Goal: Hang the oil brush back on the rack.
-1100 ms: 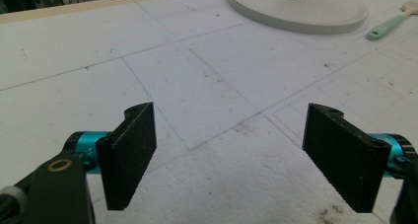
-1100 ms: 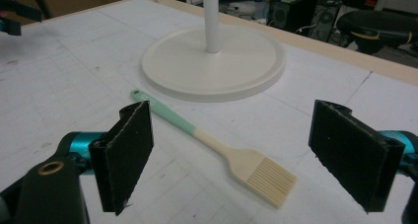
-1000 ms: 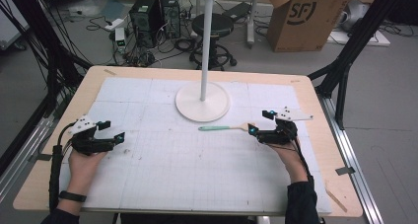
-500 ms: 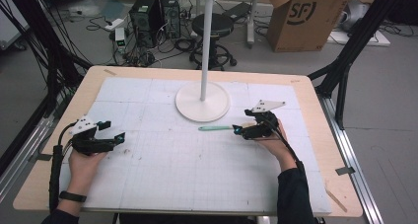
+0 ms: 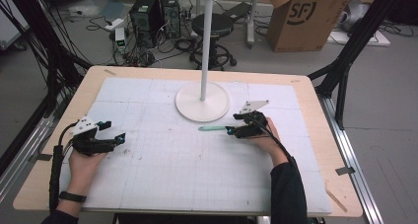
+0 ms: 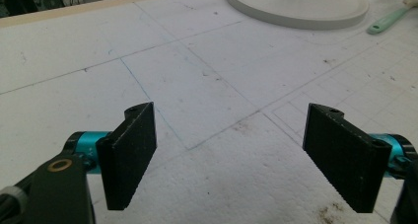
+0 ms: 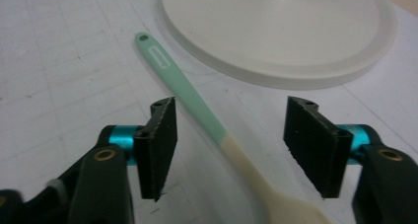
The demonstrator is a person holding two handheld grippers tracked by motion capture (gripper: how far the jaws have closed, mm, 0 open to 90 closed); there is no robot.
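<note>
Two hand-held grippers are at work over the white gridded surface (image 5: 162,184). The right hand-held gripper (image 7: 229,147) has its jaws spread wide apart, one on each side of a spoon (image 7: 207,113), neither jaw touching it. The spoon lies flat on the surface, passing through the gap between the jaws: its mint-green handle points away from the gripper toward a small hanging hole at the far end, and its cream-coloured bowl end runs back under the gripper. In the high view the right hand-held gripper (image 5: 231,130) sits right of centre, with the green handle (image 5: 212,129) sticking out to its left.

Just beyond the spoon stands a white rack (image 5: 203,46), a thin pole rising from a round flat base (image 7: 296,41); the handle's tip lies near the base rim without touching it.

The left hand-held gripper (image 6: 231,160) also has its jaws wide apart, with bare surface between them. In the high view the left hand-held gripper (image 5: 120,137) rests near the left edge, well apart from the spoon and the rack.
</note>
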